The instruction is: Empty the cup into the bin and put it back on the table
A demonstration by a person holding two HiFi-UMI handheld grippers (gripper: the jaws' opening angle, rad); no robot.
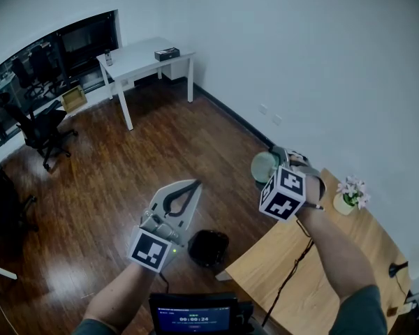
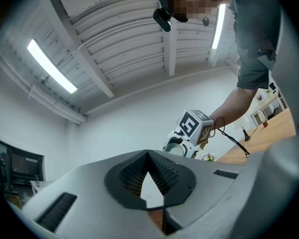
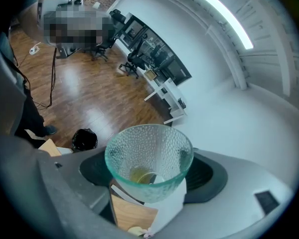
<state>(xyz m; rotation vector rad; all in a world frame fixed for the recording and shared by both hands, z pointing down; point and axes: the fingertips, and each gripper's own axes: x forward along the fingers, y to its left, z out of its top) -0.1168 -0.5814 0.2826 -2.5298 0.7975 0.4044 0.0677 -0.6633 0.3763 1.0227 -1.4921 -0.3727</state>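
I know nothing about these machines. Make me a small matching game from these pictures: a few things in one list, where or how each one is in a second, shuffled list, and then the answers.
Things
1. glass cup
2. black bin
3. flower pot
4. left claw

Places or states
A. standing on the wooden table
B. shut, with nothing in it
C. gripped in the right claw, with something yellowish at its bottom
D. on the floor by the table's corner

Pairs: 1-C, 2-D, 3-A, 4-B
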